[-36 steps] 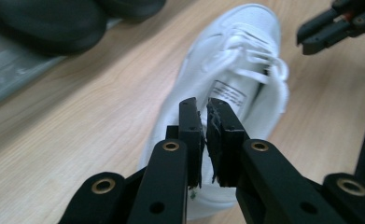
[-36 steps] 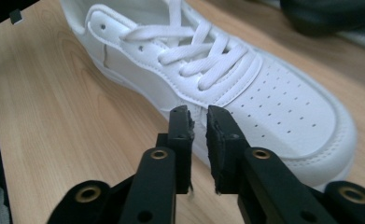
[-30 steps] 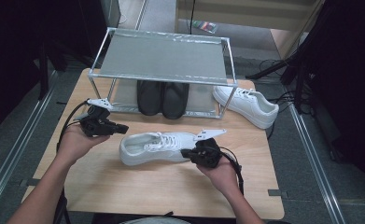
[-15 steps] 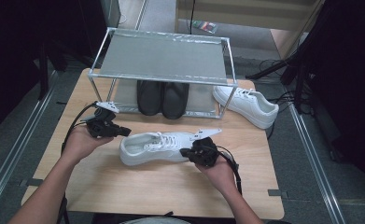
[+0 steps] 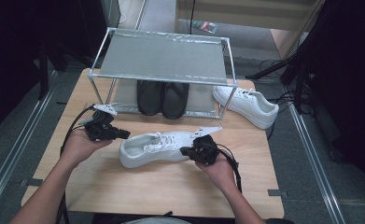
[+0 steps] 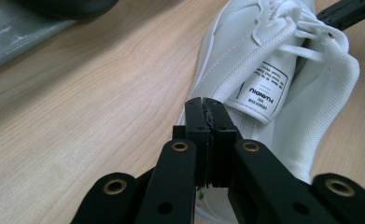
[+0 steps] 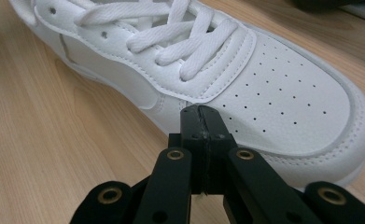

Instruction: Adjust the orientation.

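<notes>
Nearest the person, the two hands are coming in over the front of the wooden table (image 5: pixel 124 186), each carrying a black claw. The right gripper (image 5: pixel 186 150) is sitting at the toe end of the white sneaker (image 5: pixel 157 148), its jaws pressed tight together with nothing between them; in the right gripper view the tips (image 7: pixel 200 112) are hovering just beside the sneaker's side (image 7: pixel 273 93), right below the perforated toe box. The left gripper (image 5: pixel 124 135) is poised at the heel end, jaws likewise pressed together and pinching nothing, its tips (image 6: pixel 207 106) close to the heel opening and the tongue label (image 6: pixel 263 91).

The sneaker itself is lying upright on its sole in the middle of the table, long axis running across it, toe pointing to the person's right, heel to the left.

Farther back, a pair of black shoes (image 5: pixel 163 97) is resting under the metal rack (image 5: pixel 164 58), and a second white sneaker (image 5: pixel 246 105) is sitting to the rack's right.
</notes>
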A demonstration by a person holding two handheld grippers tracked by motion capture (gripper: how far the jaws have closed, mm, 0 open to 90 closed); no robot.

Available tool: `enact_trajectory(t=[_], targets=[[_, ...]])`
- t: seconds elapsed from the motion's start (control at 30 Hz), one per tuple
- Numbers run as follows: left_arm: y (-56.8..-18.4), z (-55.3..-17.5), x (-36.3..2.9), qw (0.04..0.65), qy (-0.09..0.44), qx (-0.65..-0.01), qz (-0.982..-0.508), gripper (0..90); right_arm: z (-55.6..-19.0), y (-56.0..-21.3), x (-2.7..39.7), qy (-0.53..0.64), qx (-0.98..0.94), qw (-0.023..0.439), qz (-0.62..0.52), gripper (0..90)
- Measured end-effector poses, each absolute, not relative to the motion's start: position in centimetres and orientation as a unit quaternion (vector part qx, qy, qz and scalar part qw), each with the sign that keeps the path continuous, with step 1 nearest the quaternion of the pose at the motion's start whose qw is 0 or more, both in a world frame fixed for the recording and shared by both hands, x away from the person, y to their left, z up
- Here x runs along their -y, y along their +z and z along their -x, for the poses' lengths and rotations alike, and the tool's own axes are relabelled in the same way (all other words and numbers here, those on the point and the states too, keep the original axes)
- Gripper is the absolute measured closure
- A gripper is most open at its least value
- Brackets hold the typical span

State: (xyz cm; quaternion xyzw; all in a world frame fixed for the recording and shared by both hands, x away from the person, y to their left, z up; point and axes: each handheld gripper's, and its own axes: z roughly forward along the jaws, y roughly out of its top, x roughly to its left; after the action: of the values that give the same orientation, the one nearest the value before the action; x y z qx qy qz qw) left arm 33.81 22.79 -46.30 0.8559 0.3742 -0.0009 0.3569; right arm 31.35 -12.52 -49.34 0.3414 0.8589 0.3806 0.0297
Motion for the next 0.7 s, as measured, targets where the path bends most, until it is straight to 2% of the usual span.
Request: enact_trajectory(t=[0.7], targets=[[-46.5,-31.0,-21.9,0.344,-0.013,-0.368,-0.864,89.6,-32.8,-49.3,11.8,0.378,-0.859,0.023,-0.346,90.0]])
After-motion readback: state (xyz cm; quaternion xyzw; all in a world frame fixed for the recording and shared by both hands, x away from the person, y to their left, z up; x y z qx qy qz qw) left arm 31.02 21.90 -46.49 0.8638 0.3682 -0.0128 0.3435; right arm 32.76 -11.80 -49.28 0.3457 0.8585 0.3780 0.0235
